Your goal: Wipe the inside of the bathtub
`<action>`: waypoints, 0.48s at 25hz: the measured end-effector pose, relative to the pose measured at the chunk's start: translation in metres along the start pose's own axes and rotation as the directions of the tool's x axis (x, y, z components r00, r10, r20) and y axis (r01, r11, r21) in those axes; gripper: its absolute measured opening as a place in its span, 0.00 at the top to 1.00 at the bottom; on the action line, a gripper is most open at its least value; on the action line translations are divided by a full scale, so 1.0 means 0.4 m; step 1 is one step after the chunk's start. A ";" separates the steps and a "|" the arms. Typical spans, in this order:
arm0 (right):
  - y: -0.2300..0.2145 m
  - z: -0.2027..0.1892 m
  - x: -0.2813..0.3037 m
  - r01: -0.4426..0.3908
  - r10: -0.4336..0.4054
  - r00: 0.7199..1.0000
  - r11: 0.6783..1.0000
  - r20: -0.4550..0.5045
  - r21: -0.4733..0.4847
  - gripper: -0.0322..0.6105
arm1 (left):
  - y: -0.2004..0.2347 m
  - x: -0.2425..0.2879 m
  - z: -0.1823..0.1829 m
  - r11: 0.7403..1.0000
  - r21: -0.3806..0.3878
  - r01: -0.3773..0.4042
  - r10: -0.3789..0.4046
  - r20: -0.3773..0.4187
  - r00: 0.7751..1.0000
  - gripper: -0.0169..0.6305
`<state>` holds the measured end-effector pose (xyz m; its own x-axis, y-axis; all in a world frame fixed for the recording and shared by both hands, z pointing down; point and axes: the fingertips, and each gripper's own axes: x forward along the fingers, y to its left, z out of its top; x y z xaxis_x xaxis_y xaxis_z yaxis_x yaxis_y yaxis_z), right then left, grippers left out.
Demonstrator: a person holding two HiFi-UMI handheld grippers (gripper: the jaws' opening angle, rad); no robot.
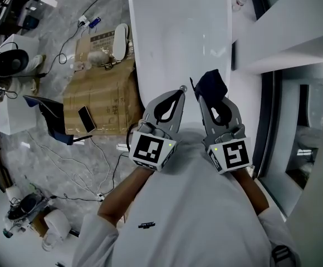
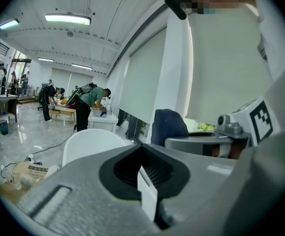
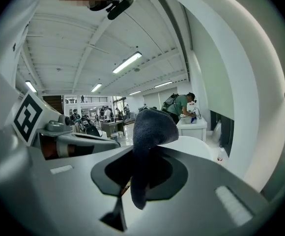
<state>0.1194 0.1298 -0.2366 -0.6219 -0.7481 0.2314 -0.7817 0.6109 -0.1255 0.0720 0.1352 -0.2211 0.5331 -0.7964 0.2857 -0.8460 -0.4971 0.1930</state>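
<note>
Head view: 1 white bathtub (image 1: pixel 178 32) on a grey marble floor (image 1: pixel 39 160). The person stands at its near end, holding both tools over the rim.

Claws, 2:
- Left claw (image 1: pixel 182 89): clenched, tips meeting, nothing between them. Its own view shows only the dark hollow behind the closed tips.
- Right claw (image 1: pixel 201 99): clamped on 1 dark blue cloth (image 1: pixel 210 85). The cloth stands bunched above the tips, and a fold hangs down through the gap between the jaws.

The two claws are side by side, near each other but apart, both pointing along the tub. The cloth is in the air above the tub's near end and does not touch the tub.

Floor left of the tub: 1 flattened cardboard sheet (image 1: pixel 100 99), 1 phone (image 1: pixel 87 118) lying on it, and several loose cables (image 1: pixel 78 171). 1 small bottle (image 1: pixel 239 1) stands at the tub's far right side.

Gripper views show several people at tabletops in the distance; the count is unclear.
</note>
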 end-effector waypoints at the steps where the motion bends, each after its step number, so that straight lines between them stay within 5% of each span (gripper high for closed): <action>1: -0.002 0.002 -0.004 0.005 -0.004 1.000 1.000 0.004 -0.001 0.87 | -0.003 0.001 -0.001 1.000 -0.001 0.001 -0.001 -0.001 1.000 0.98; 12: -0.011 -0.001 -0.031 0.006 -0.006 1.000 1.000 0.012 -0.006 0.87 | -0.034 0.024 -0.010 1.000 -0.005 0.029 -0.029 -0.005 1.000 0.98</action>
<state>0.1308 0.1364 -0.2386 -0.6179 -0.7548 0.2204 -0.7850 0.6080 -0.1188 0.0888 0.1358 -0.2171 0.5577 -0.7798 0.2845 -0.8300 -0.5185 0.2058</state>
